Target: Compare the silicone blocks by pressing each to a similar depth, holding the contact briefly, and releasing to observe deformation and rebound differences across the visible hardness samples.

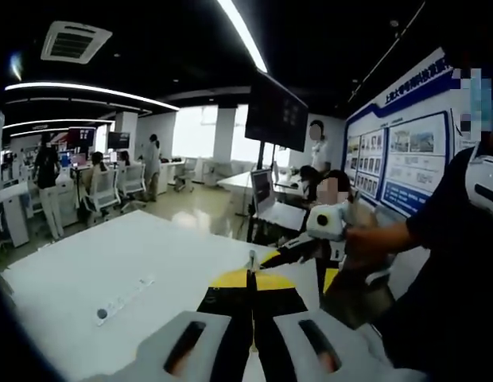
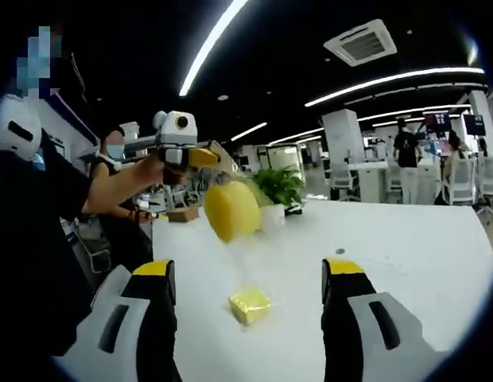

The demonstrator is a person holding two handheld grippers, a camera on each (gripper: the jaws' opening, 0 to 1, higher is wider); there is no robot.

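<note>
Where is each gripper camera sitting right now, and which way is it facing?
Left gripper view: rides the left gripper, whose jaws stand shut; faces across the white table into the office; the person's sleeve and the right gripper come in from the right.
Right gripper view: rides the right gripper, jaws open, looking down the table at a small yellow block; the left gripper holds a larger yellow block up.
Shared: the white table, the person, each other's gripper.

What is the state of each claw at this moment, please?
Left claw: jaws closed together, nothing visible between them in its own view.
Right claw: open, holding nothing, above a yellow block on the white table.
</note>
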